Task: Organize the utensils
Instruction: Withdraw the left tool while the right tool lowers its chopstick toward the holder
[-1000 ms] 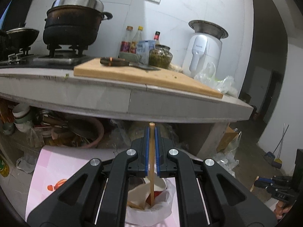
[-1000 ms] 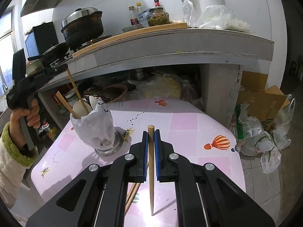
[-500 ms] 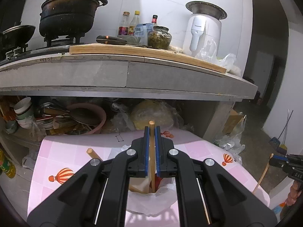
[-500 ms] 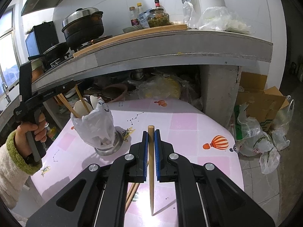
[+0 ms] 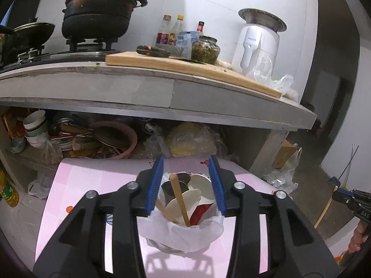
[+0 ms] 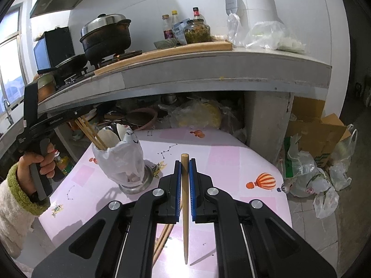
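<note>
Chopsticks are the business here, thin stiff wooden rods, light and smooth, tapering to a point, so they roll and slip easily and want a pinch across the thicker upper half, square to the pads. The right tool (image 6: 184, 171) is clamped narrow on one chopstick (image 6: 185, 208), gripped near its blunt top end with the tapered tip hanging down over the pink tabletop (image 6: 231, 162); a few more chopsticks (image 6: 162, 241) lie flat on the tabletop just under that tool. The left tool (image 5: 186, 185) hovers right over the utensil holder (image 5: 183, 236), a metal cup lined with a white plastic bag, and its jaws are opening with nothing pressed between the pads. A loose chopstick (image 5: 179, 201) leans in the holder between the blue pads, untouched by them, beside a white spoon (image 5: 185, 202). In the right view the holder stands towards the left of the tabletop, well apart from the held chopstick. By my reckoning the holder's bag lining is soft and could snag a tip on the way in, so a steep, near-upright entry looks wise
</note>
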Available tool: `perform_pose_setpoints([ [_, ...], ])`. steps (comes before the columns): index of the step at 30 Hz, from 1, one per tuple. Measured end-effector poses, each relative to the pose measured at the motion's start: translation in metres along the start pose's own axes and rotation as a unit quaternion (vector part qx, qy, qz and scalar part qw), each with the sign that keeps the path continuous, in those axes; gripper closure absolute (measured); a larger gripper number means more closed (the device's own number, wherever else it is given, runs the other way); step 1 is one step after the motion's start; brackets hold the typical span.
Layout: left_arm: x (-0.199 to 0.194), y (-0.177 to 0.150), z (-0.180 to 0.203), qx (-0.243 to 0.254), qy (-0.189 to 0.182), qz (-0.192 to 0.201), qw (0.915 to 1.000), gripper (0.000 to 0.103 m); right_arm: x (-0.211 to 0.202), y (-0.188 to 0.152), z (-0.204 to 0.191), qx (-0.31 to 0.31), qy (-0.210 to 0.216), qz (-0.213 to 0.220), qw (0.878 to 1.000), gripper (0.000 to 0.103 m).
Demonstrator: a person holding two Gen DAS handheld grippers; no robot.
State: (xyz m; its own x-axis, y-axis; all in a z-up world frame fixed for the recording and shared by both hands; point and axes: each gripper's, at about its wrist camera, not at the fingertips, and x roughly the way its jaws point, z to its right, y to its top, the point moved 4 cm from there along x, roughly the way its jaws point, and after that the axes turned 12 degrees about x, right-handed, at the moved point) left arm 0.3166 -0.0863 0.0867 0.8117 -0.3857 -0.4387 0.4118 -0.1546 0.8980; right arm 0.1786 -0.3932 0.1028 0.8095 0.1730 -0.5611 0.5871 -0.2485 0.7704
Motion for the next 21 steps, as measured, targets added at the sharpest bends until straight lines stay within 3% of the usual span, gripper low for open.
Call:
perform_pose_setpoints([
  [9, -0.056, -0.017, -0.015, -0.021, 0.017, 0.018, 0.9995, 0.039, -0.012, 0.052, -0.06, -0.033, 0.057, 0.036, 0.997, 0.096],
  [14, -0.089, -0.053, -0.03, -0.045, 0.035, 0.015, 0.9983, 0.027, -0.006, 0.101, -0.121, -0.053, 0.111, 0.063, 0.99, 0.096],
  [21, -0.117, -0.111, -0.05, -0.048, 0.075, -0.019, 0.9959, 0.019, 0.027, 0.14, -0.185, -0.083, 0.129, 0.087, 0.984, 0.096],
])
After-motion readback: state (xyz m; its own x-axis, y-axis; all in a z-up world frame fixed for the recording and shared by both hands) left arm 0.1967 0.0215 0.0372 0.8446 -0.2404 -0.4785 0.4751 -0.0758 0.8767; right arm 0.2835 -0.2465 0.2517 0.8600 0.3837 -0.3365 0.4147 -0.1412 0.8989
